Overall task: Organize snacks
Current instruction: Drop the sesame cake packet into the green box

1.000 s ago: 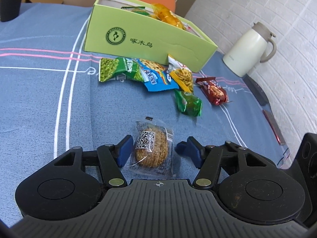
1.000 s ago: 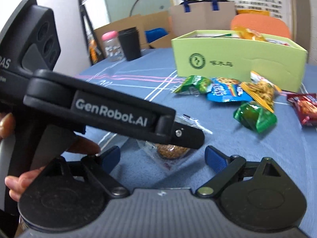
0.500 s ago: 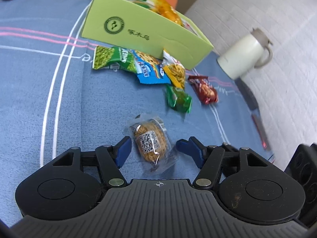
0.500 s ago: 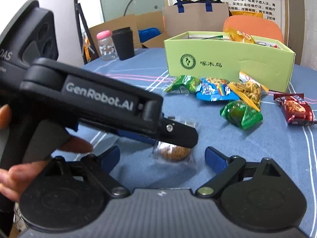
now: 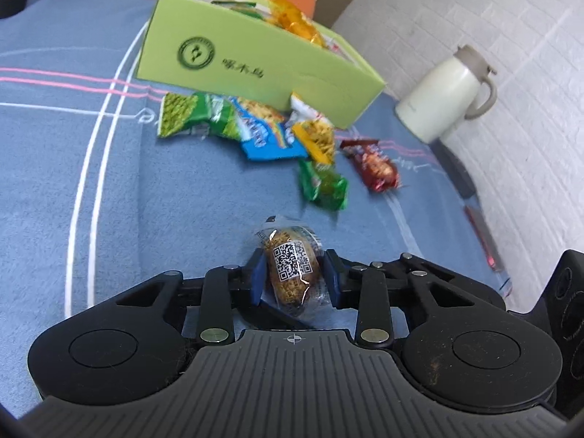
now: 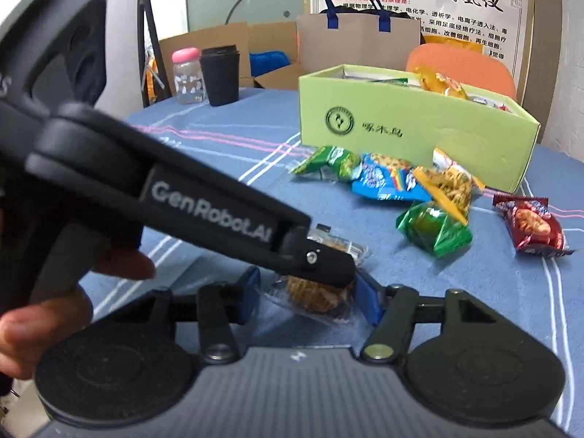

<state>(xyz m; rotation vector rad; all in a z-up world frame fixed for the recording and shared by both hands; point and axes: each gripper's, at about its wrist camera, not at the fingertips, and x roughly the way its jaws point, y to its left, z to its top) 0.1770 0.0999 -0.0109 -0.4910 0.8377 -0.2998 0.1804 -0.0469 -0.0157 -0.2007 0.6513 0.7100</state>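
Cookie packet (image 5: 292,273), loose between wide blue pads a second ago, is now clamped by the left gripper (image 5: 294,277) above the tablecloth (image 5: 109,200), ready for the green box (image 5: 255,69). Right gripper (image 6: 310,297) has narrowed around it; contact unclear.

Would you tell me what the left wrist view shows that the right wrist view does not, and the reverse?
Only left wrist: a white thermos jug, and the QR code on the cookie packet pinched in the left tool. Only right wrist: a pink-lidded jar, a black cup and a paper bag. Both: the green box, the red packet and the blue tablecloth.
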